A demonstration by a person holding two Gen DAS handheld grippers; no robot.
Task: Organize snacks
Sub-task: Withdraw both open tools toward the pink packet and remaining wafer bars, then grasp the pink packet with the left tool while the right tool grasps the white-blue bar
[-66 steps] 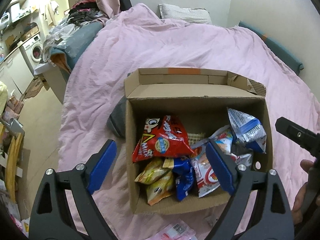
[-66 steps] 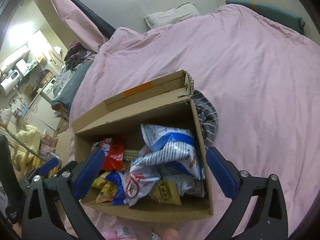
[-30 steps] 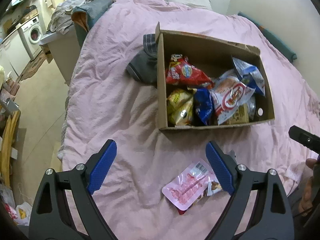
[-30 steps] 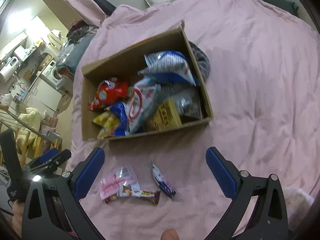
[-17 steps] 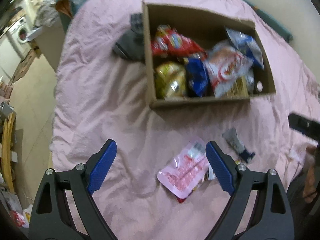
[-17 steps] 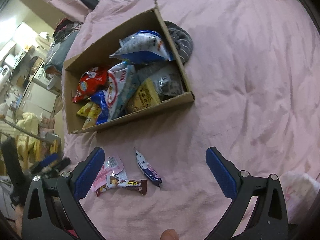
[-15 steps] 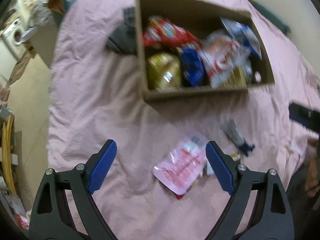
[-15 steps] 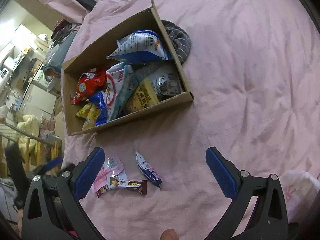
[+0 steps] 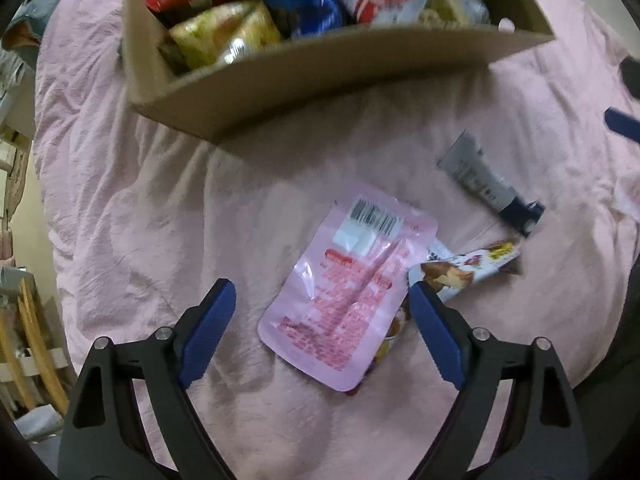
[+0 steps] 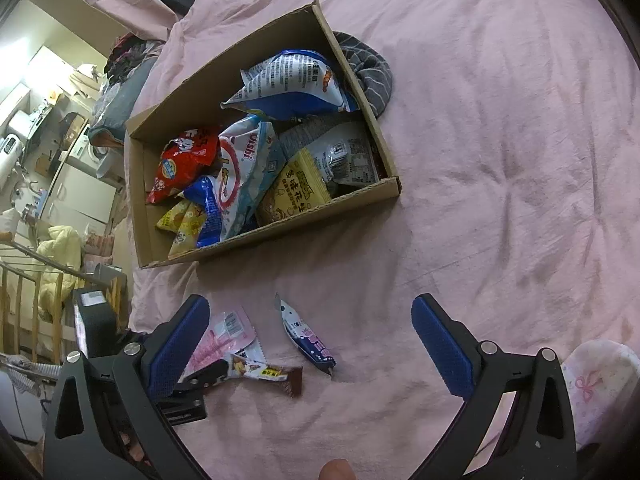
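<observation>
Left tongs (image 9: 318,312): we saw the jaws stand wide, closing slightly, poised over the pink pouch (image 9: 348,288) without touching it.
Right tongs (image 10: 310,334): we found them open and empty above the bed (image 10: 500,160).
Pink pouch: it lay flat on the bed, overlapping a chocolate bar (image 9: 472,264).
Blue-ended packet (image 9: 488,188): it lay just beside the bar.
Cardboard box (image 10: 168,120): we saw it filled with snack bags, near the loose packets, on the pink cover.
</observation>
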